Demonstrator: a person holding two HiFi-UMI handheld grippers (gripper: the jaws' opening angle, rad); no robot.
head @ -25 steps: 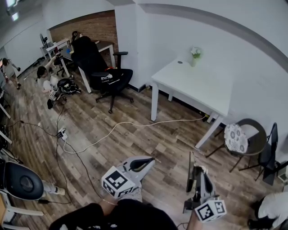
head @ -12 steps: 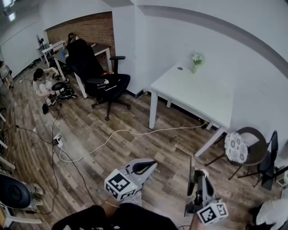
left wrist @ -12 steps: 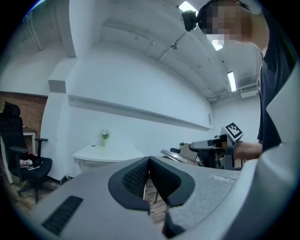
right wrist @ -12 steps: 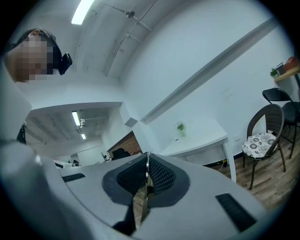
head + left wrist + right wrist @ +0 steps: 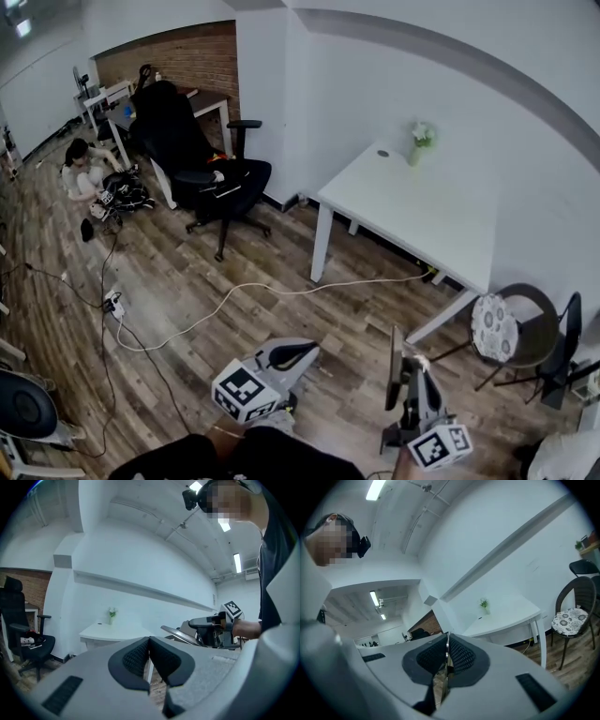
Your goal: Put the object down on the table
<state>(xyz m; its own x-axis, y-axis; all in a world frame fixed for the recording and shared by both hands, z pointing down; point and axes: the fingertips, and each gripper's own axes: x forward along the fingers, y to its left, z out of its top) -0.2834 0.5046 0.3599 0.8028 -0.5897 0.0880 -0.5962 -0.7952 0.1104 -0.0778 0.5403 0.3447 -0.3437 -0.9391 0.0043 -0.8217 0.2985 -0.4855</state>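
The left gripper (image 5: 309, 350) points level, its jaws pressed together with nothing between them. Just to its right, the right gripper (image 5: 413, 362) also points level, and its jaws are nearly closed, the pads clamped on a thin flat dark panel (image 5: 395, 367). The panel stands on edge with its broad faces turned left and right. Its long axis runs along the line the jaws point, free end forward. It hangs in the air above the wooden floor (image 5: 281, 253). The white table (image 5: 422, 216) stands well ahead of both grippers, with a small vase (image 5: 419, 141) at its far edge. A cushioned chair (image 5: 511, 323) sits ahead and to the right of the right gripper.
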